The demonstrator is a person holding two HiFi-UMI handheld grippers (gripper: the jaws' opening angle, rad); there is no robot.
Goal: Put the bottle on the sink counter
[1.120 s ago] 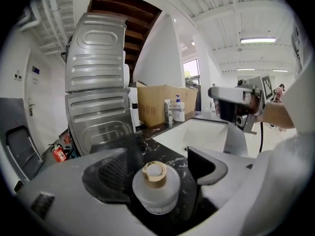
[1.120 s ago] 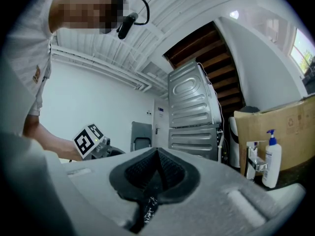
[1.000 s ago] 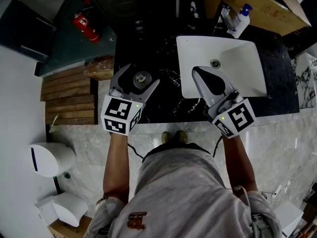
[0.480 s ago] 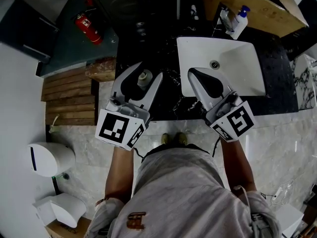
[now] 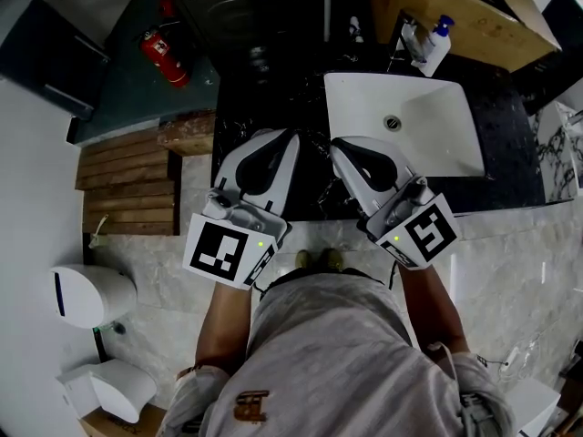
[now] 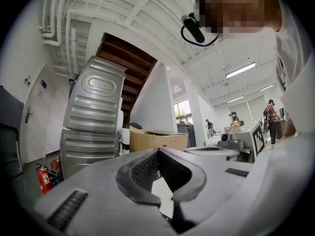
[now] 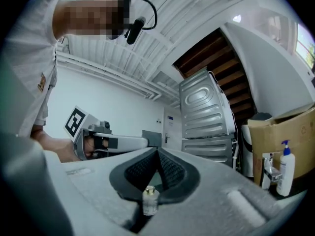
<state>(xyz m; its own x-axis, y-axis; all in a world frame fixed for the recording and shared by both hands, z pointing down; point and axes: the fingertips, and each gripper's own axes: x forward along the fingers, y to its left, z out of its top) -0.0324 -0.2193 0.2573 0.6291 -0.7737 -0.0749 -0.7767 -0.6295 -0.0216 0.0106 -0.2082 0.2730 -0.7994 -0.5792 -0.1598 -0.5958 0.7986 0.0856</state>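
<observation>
Right tool (image 7: 157,152) is seen shut, tips met, nothing pinched at the tips. A small clear bottle (image 7: 149,200) with a gold cap is seen upright low in the oval opening behind those tips, at 6 o'clock of them. No pad is seen to press on it. What it stands on cannot be told, and it is not visible in the head view.

Left tool (image 6: 158,150) is shut tip to tip with nothing between the jaws. In the head view the left tool (image 5: 287,138) and right tool (image 5: 337,144) are held just beside each other over the near edge of the black counter (image 5: 510,162), with their tips angled towards each other.

A white sink (image 5: 437,126) is set into the counter at 2 o'clock of the right tool. A pump dispenser (image 5: 437,42) stands past the sink at 1 o'clock, and a cardboard box (image 5: 455,7) is close behind it.

A fire extinguisher (image 5: 164,57) lies at 10 o'clock of the left tool, well apart. Wooden slats (image 5: 127,185) are at 9 o'clock, beside the counter end. A ribbed metal appliance (image 7: 206,117) is seen behind the right tool's jaws at 1 o'clock.
</observation>
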